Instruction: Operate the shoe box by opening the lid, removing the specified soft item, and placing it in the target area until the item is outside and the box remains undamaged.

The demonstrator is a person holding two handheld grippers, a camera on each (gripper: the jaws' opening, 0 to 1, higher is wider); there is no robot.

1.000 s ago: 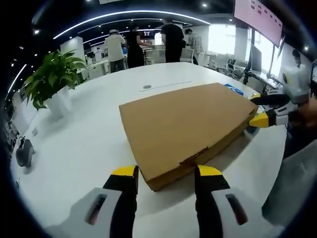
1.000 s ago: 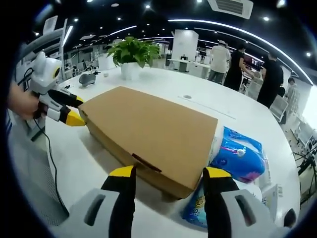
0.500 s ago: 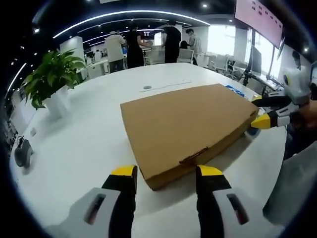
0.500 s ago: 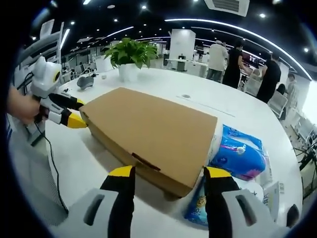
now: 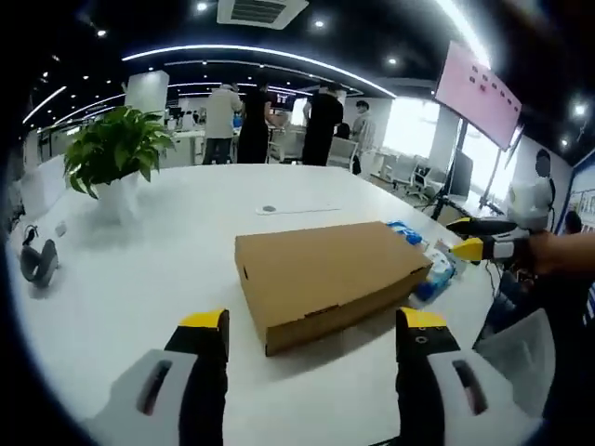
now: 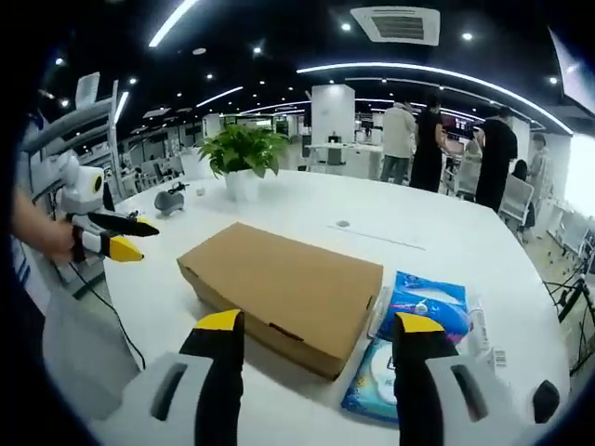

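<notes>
Shoe box (image 6: 284, 293) closed, blue packs (image 6: 423, 307) alongside

Both my grippers now sit farther back and higher from the shoe box (image 5: 330, 279) than a second ago. My left gripper (image 5: 311, 321), earlier close at the box's near corner, now has bare white table (image 5: 139, 279) ahead of it. My right gripper (image 6: 311, 325) has pulled off the box's edge too, and in the left gripper view it hangs clear of the box's far end.
</notes>
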